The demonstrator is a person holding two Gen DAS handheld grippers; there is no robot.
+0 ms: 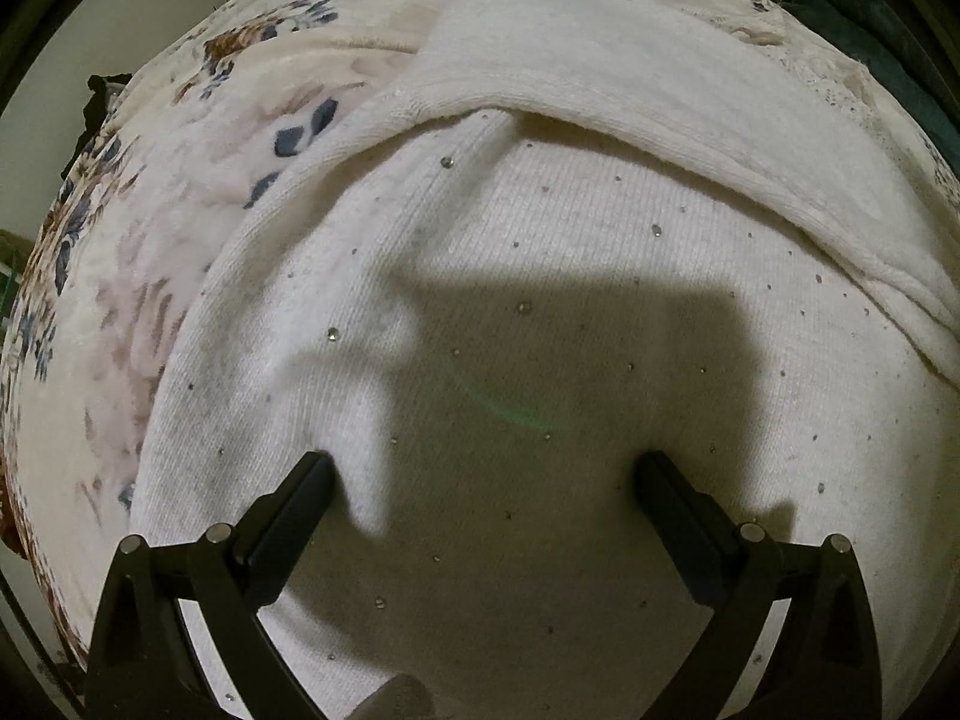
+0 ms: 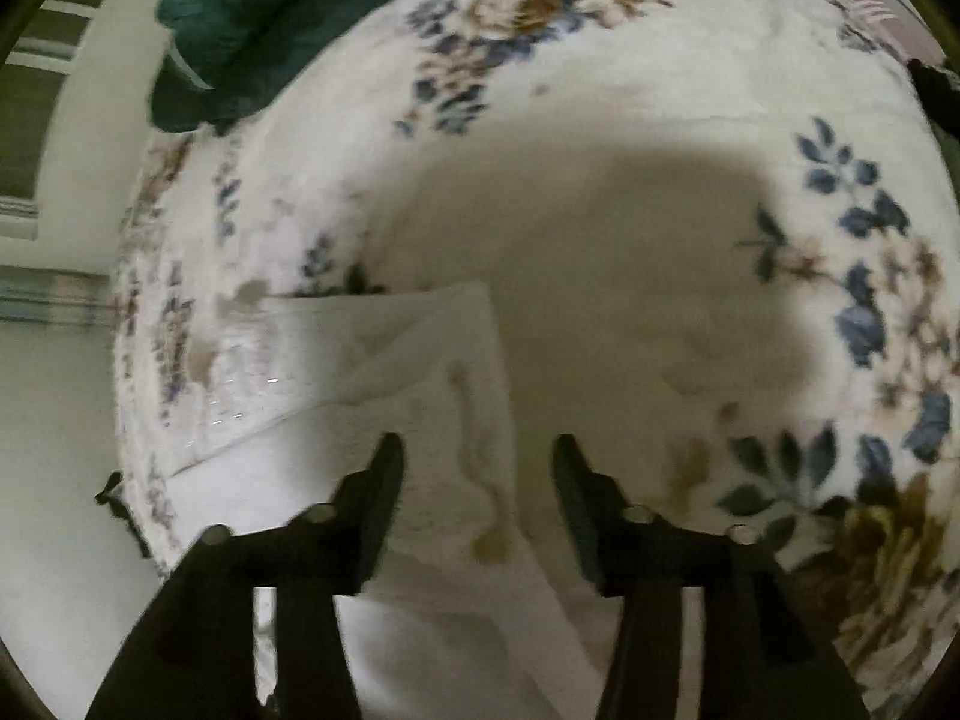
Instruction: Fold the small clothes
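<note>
A white knit sweater dotted with small rhinestones lies spread on a floral blanket. One sleeve is folded across its upper part. My left gripper is open, just above the sweater's body, with nothing between its fingers. In the right wrist view the sweater's edge lies at lower left on the blanket. My right gripper is open over that edge, its left finger above the cloth, its right finger above the blanket. This view is blurred.
A dark green fabric bundle lies at the blanket's far edge; it also shows in the left wrist view. The blanket drops off at the left. A dark object sits at the right edge.
</note>
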